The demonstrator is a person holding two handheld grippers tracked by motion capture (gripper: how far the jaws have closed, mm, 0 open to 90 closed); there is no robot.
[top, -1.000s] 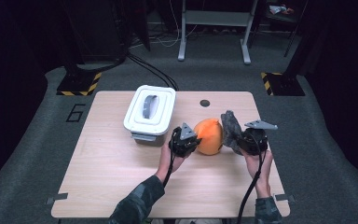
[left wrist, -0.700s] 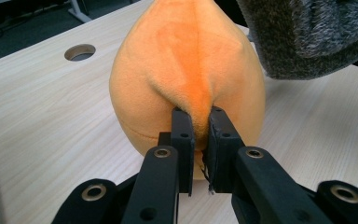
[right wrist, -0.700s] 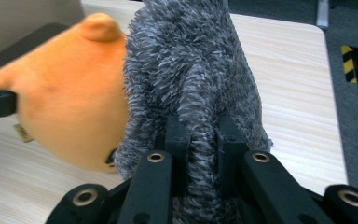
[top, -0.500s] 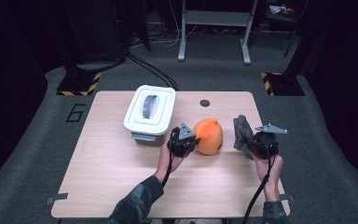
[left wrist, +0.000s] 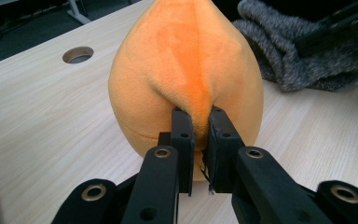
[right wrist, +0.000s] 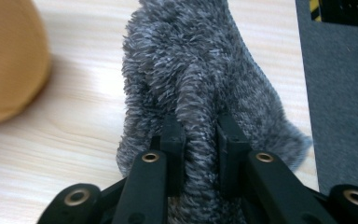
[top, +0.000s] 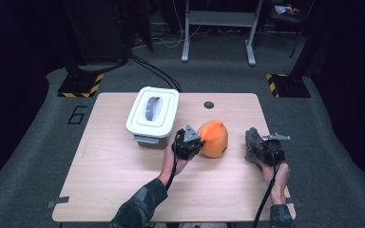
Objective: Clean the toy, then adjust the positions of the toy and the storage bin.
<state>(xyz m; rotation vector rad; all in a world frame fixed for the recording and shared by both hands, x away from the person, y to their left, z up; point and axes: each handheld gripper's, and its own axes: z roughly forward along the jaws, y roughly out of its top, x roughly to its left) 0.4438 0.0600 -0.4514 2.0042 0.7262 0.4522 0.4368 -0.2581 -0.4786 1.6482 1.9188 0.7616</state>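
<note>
- High view: the left gripper (top: 190, 140) sits mid-table, just right of the lidded white bin (top: 153, 114), with its jaws closed on the orange plush (top: 213, 138).
- Left gripper view: the pinch takes a fold of fabric low on the plush's (left wrist: 186, 74) side; my reading is that this steadies the soft, pear-shaped toy upright on the table (left wrist: 37, 112).
- High view: the right gripper (top: 259, 148) is near the right table edge, well apart from the plush, holding the grey fuzzy cloth (top: 253, 145).
- Right gripper view: the jaws have just been opening slightly, yet a ridge of the cloth (right wrist: 200, 84) stays clamped between them, its lower edge draping onto the table. Likely it is being set down.
- The bin's lid is on, grey handle up; neither soft item is in it.
- A round hole (top: 209, 105) marks the far side of the table.
</note>
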